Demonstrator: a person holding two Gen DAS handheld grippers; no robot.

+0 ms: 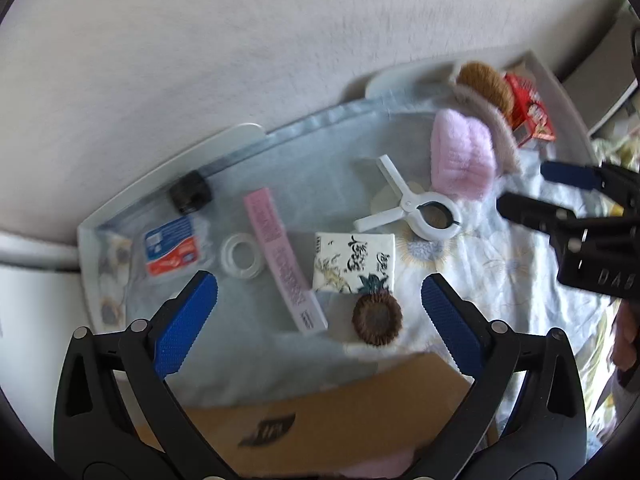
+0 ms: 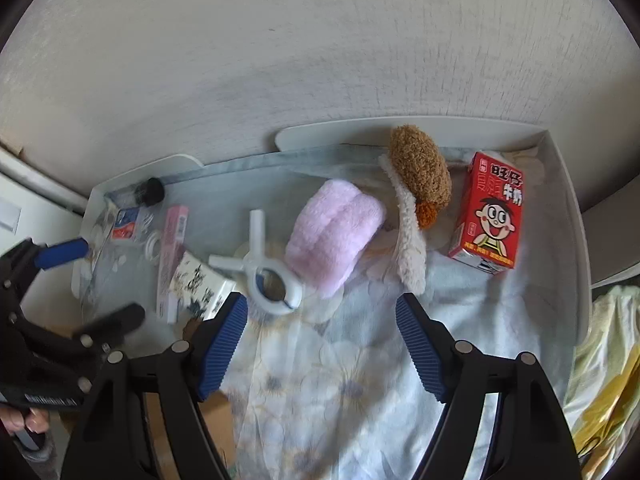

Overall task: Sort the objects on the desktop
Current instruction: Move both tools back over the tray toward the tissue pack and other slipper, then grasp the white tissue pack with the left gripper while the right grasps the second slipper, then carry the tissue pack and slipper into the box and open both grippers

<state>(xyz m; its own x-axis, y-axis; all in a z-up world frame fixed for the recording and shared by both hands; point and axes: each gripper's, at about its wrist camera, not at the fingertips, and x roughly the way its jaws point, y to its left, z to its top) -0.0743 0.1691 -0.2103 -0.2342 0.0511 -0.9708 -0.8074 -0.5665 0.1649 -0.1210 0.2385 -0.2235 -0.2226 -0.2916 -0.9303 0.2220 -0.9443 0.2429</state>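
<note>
Blue pads on the left gripper (image 1: 320, 320) and right gripper (image 2: 322, 348) stand wide apart (holding nothing); mid-frame lies a white clip (image 2: 264, 276), perhaps touching the pink cloth (image 2: 334, 232).

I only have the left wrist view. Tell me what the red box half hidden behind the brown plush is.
Observer: The red box is a drink carton with a cartoon face on its front. It stands upright near the tray, by its right wall.
Operator: Report the right jaws.
Observer: The right gripper is open, with nothing between its jaws, above the floral cloth.
Operator: Describe the brown plush's hidden side.
Observer: The brown plush has an orange tuft at its lower end.
</note>
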